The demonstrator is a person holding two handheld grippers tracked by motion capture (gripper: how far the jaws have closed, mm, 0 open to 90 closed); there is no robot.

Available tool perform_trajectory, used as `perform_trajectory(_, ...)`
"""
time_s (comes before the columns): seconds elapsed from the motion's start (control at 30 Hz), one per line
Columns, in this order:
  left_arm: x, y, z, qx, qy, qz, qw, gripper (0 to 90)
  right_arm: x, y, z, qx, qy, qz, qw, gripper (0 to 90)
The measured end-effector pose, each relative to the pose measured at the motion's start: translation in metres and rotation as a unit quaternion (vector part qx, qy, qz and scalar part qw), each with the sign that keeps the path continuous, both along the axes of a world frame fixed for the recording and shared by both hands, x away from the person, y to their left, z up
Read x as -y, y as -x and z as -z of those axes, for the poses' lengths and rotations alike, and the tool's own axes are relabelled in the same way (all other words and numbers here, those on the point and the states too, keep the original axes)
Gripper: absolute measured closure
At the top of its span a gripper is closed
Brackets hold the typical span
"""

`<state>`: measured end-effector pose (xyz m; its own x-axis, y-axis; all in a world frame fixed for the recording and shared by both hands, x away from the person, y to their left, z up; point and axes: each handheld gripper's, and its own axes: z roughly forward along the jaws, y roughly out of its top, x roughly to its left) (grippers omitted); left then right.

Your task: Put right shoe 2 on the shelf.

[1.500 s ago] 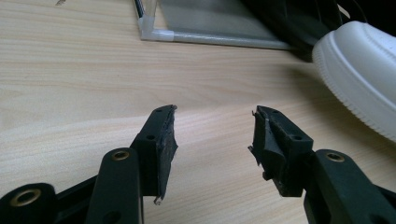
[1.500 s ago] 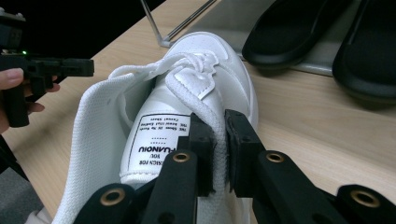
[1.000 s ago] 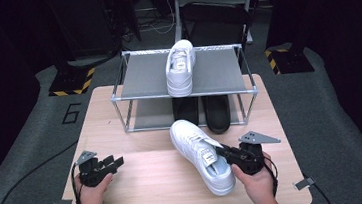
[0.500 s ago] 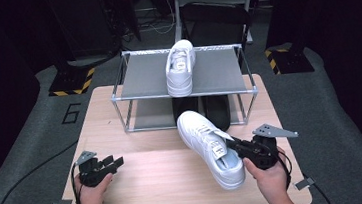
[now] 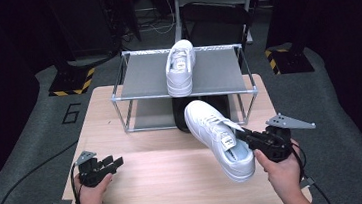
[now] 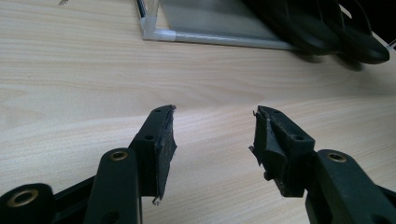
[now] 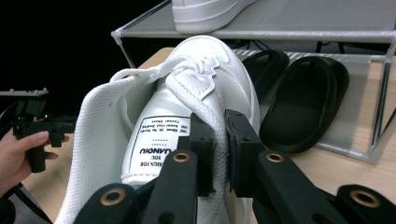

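One white sneaker (image 5: 218, 138) is pinched at its collar by our right gripper (image 5: 249, 139), off the table, near the shoe rack (image 5: 133, 91). Left gripper (image 5: 110, 165) idles, jaws apart and empty. Next we place it beside its mate (image 5: 181, 68) on the top shelf.

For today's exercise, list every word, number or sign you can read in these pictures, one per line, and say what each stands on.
"6": painted in grey on the dark floor mat left of the table.
"UANOU": large letters on the tongue label of the held white shoe; its first letter may be hidden.
Small lines above it on that label: too small to read reliably.
Yellow-black hazard stripes: a sign, no words.
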<state>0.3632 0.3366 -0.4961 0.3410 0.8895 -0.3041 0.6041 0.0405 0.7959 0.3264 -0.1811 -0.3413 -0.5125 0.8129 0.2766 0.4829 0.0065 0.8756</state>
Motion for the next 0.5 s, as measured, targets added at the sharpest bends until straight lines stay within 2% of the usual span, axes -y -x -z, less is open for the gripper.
perform_trajectory(0.3,0.000,0.000,0.000,0.002,-0.003,0.000,1.0000,47.6,0.009,0.002,-0.018,0.004,-0.014,0.013,0.9998,82.4)
perform_trajectory(0.5,0.001,0.000,0.000,-0.002,0.001,0.000,1.0000,47.6,0.012,0.000,-0.030,0.014,-0.019,0.021,0.9995,82.4)
